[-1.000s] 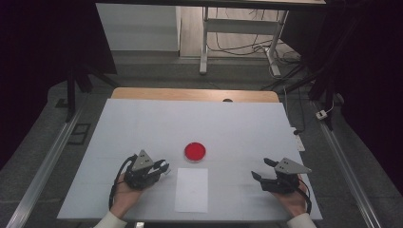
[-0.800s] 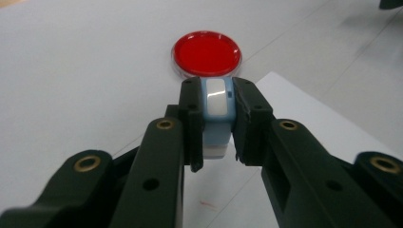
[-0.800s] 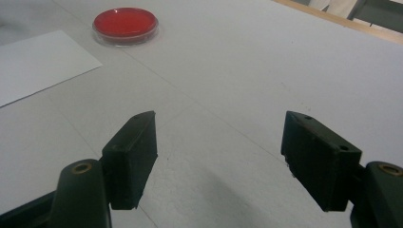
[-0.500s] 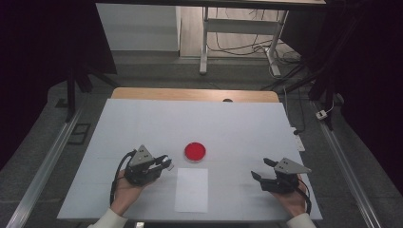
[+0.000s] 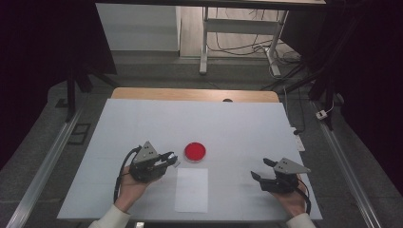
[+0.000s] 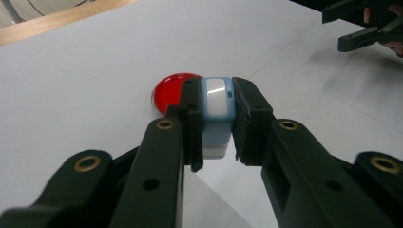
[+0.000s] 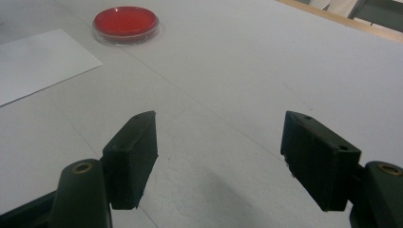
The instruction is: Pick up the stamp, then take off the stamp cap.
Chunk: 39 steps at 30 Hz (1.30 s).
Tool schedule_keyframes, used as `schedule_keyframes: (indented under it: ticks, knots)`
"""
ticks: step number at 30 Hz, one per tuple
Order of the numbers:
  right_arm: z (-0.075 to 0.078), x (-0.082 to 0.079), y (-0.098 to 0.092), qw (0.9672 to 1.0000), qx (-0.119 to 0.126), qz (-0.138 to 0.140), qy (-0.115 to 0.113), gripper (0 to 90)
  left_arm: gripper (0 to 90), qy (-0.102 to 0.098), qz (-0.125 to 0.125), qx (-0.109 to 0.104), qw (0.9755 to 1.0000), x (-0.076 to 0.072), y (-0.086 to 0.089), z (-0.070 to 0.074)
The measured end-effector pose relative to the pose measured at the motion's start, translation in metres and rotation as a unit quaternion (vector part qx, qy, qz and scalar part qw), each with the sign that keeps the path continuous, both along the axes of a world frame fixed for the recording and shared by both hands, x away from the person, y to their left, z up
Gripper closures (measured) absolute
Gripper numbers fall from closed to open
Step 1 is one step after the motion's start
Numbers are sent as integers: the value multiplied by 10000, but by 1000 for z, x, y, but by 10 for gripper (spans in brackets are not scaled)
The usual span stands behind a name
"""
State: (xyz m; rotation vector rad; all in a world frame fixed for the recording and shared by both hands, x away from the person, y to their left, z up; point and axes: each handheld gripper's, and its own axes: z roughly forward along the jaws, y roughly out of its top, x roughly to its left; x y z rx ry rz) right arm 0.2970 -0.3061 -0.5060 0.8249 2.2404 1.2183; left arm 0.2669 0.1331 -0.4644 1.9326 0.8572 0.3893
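While the small blue-and-white block (image 6: 217, 107) is sitting pinched between the black jaws of the left gripper (image 6: 216, 118), it is being held just in front of the red dish (image 6: 170, 91), slightly above the table as far as the left gripper view shows. From above, the left gripper (image 5: 167, 159) is pointing toward the red dish (image 5: 195, 151), which is lying just beyond its tips near the middle of the white table (image 5: 228, 123). A white sheet of paper (image 5: 192, 189) is lying flat just on the near side of the dish, between the two hands. Well apart on the other side, the right gripper (image 5: 262, 170) is resting low over the table with its jaws spread wide and nothing between them; its own view is looking across bare tabletop toward the red dish (image 7: 125, 23) and the paper's corner (image 7: 38, 61).
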Motion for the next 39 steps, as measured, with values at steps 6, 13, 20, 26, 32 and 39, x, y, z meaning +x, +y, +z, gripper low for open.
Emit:
schedule_keyframes:
  ticks: [6, 13, 20, 26, 32, 39]
  knots:
    - [0, 0, 0, 10000, -19, -2, 9, 282, 748, -137, -144, -28, 9998, 1, -10, 7]
    - [-1, 0, 1, 10000, -35, 1, -3, 283, 748, -139, -275, -52, 9995, 7, -22, 10]
    - [-1, 0, 2, 10000, -37, 19, -12, 283, 748, -138, -400, -61, 9991, 10, -32, 12]
    - [-1, -1, 2, 10000, -44, 11, -14, 284, 748, -152, -428, -57, 9990, 11, -35, 12]
    - [-1, -1, 2, 10000, -69, 19, -5, 285, 748, -136, -422, -37, 9990, 12, -34, 12]
    - [0, -2, 3, 10000, -55, 19, -46, 285, 748, -137, -425, -18, 9990, 12, -35, 11]
